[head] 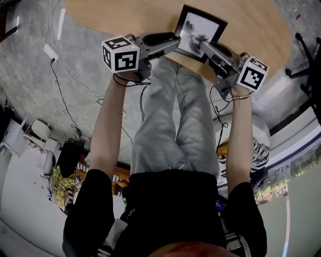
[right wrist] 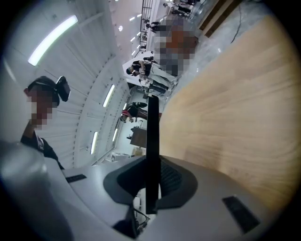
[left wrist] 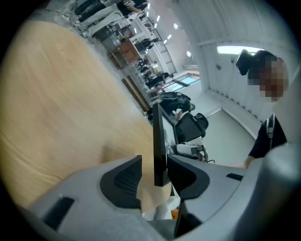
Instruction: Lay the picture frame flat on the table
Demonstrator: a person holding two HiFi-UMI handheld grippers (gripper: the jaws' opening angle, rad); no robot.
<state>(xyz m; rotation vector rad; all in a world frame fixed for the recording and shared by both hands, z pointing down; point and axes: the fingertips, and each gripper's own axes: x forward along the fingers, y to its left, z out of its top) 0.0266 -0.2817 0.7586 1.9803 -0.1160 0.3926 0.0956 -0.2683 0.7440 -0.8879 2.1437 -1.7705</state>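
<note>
In the head view the picture frame (head: 199,31), black-edged around a grey-and-white picture, sits face up at the near edge of the tabletop (head: 125,15), with the left tool (head: 173,38) and the right tool (head: 201,45) on its opposite sides, probably to steady it as it goes down. In the left gripper view the frame's thin dark edge stands between spread, unpressing jaws. The right gripper view shows those jaws clamped on it.
</note>
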